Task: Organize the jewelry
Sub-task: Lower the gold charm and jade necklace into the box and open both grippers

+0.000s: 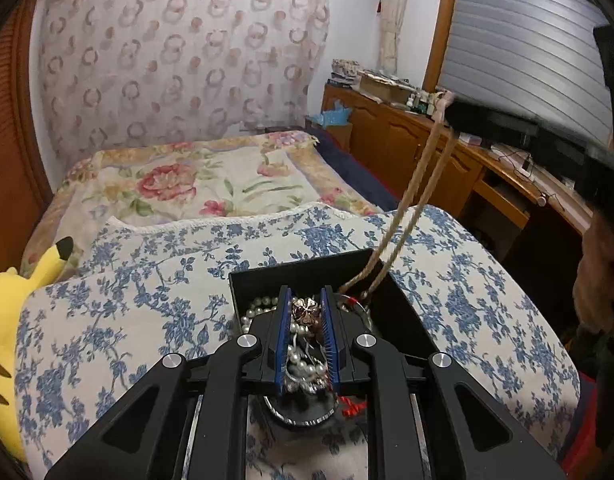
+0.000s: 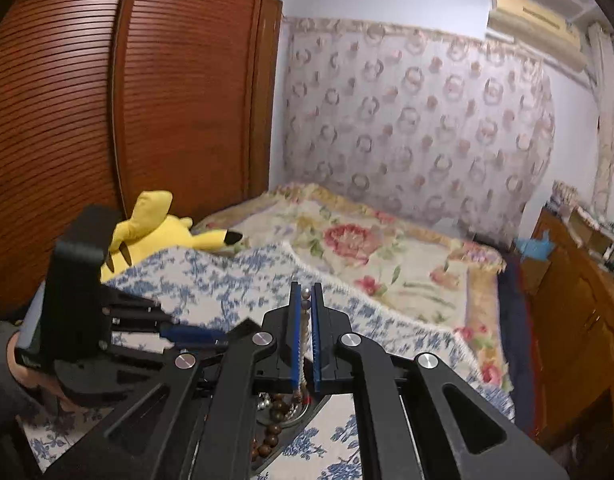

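Both tilt downward: left hand-held gripper (image 1: 305,300) pinches a brooch (image 1: 305,309), right hand-held gripper (image 2: 306,294) a beaded strand (image 2: 305,320).

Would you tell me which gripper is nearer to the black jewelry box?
Left. The left gripper hangs directly over the black jewelry box, its fingertips just above the pearls, while the right gripper is raised up and away, holding a beaded strand.
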Demonstrator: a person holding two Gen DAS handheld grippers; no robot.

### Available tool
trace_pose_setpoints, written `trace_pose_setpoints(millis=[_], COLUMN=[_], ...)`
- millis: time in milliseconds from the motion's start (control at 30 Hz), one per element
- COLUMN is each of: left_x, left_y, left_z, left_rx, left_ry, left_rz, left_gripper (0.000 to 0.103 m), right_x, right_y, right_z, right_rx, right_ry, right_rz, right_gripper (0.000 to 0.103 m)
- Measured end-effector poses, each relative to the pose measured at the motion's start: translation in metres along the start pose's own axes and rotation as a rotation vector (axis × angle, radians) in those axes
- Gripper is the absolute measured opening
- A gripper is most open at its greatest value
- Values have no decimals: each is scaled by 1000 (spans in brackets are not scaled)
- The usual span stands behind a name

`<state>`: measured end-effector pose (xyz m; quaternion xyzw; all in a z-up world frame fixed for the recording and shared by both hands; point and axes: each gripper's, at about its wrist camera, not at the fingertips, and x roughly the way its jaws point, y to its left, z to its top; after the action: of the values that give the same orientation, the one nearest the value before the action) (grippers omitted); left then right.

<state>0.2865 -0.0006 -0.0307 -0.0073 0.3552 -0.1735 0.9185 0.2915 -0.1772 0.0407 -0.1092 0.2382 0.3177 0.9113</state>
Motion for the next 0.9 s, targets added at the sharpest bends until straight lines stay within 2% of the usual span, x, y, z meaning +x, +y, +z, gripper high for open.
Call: trace_pose_setpoints(millis=[133,367,433,467,567,733,800,867,900], left_x=[10,15,14,14,10,-6,-13,-22,-25], left_y=[0,2,2,4,4,7,9,11,11], left_z=[4,7,6,6,4,-7,-14,-23,-28], left_rx=[1,3,-2,-3,-3,-8,-11,-14,-17], left_ry=[9,11,9,5,1,-16,-16,-12,-9], left_rz=[-3,-5,-6,-6,4,27,33,41,43], left_gripper=[14,15,29,31,34,46,48,48,49], right_x=[16,25,26,24,21,14,7,0,-4], right_y=[-6,-13,-12,-12,-10,-8,-6,-4,-3], right_z=[-12,-19,-20,-21,-21,-25,-32,-38,-42], right_rx=[29,47,44,44,48,47,58,68,73], right_ry=[40,55,55,52,50,51,50,50,52], right_rz=[9,34,38,39,52,44,44,46,48], right_gripper=[6,6,6,6,6,8,11,21,23])
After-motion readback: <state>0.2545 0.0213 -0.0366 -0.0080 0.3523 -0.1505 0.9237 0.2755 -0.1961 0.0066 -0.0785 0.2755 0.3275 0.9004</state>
